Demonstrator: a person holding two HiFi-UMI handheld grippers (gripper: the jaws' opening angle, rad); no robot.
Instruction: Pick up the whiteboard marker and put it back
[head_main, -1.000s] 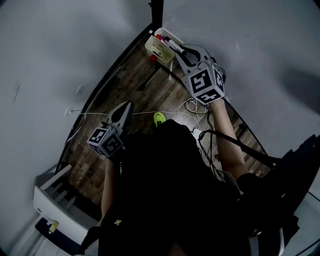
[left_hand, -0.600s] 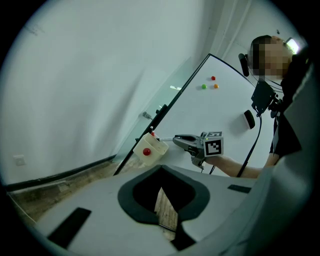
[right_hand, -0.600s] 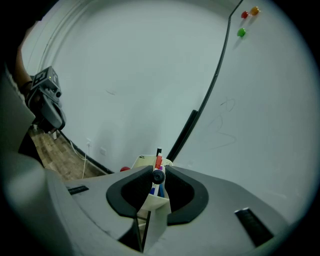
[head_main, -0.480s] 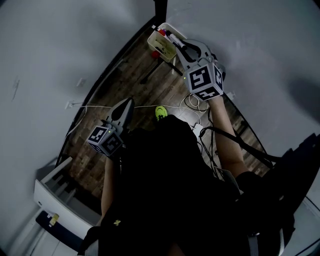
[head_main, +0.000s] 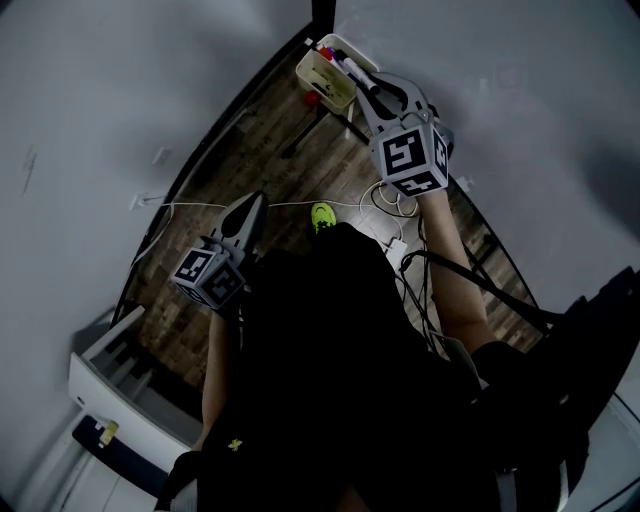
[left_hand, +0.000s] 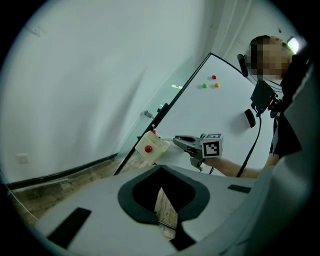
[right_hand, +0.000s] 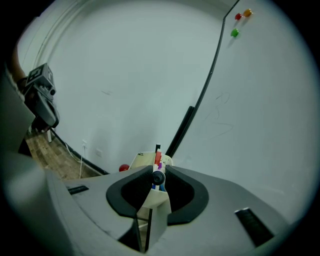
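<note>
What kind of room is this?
Most likely an office or meeting room, perhaps a lab. A large whiteboard with coloured magnets stands by a plain wall. A marker holder sits at the whiteboard's edge, and cables trail across the wood-plank floor.

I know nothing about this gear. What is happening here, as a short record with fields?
Right gripper: shut on a dark-ended whiteboard marker, aimed at the holder
Left gripper: shut, empty, away from the board
Holder: cream plastic box at the whiteboard's edge, coloured markers standing in it
Whiteboard: white, with red, green and orange round magnets
</note>
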